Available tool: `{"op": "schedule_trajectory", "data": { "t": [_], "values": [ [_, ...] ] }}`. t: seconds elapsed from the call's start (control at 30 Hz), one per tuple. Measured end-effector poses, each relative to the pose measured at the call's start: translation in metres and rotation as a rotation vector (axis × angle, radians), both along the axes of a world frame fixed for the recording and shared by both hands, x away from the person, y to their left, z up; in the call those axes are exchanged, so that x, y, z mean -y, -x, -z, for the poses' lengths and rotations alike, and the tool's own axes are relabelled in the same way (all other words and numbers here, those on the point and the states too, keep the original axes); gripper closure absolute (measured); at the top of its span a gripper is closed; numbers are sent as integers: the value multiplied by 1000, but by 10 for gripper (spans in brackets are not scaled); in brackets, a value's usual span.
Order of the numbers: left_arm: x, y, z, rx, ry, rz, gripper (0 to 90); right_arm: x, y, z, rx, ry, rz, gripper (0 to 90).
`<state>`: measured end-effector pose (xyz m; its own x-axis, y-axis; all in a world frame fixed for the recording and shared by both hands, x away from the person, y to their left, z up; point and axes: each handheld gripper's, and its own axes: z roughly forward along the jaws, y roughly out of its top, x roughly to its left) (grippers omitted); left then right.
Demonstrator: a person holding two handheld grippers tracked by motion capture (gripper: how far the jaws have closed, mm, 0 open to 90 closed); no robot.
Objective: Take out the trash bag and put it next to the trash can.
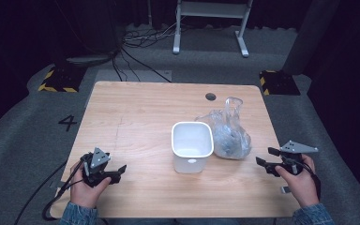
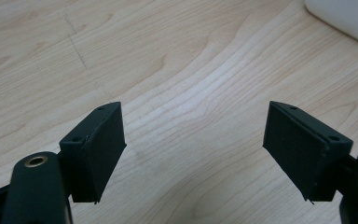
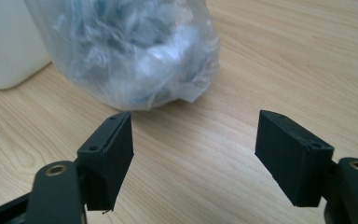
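The clear plastic bag [image 3: 135, 51], stuffed with crumpled material, sits just ahead of the right gripper [image 3: 193, 156], slightly left of its jaws, which stand wide apart with nothing between them, probably lined up to take it. Touching the bag is the white bin [image 1: 192, 145]. The left gripper [image 2: 193, 154] is likewise spread over bare table [image 2: 177, 70], the bin ahead to its right.
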<state>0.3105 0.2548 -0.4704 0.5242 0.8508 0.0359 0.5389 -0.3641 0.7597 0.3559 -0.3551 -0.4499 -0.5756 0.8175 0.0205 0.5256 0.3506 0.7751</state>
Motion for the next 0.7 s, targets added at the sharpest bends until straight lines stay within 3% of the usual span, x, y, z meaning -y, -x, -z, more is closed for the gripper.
{"op": "schedule_trajectory", "data": {
  "t": [0.33,0.47,0.53,0.7],
  "values": [
    [-12,-1,17,-15,-22,-14,211,6,2,24,-28,6,9,269],
    [-15,-2,22,-36,-38,-5,195,6,2,32,-34,26,9,263],
    [-17,-2,24,-47,-22,0,194,6,2,36,-40,37,11,261],
    [-23,-4,31,-77,-26,-6,191,6,1,43,-56,56,12,250]
  ]
}}
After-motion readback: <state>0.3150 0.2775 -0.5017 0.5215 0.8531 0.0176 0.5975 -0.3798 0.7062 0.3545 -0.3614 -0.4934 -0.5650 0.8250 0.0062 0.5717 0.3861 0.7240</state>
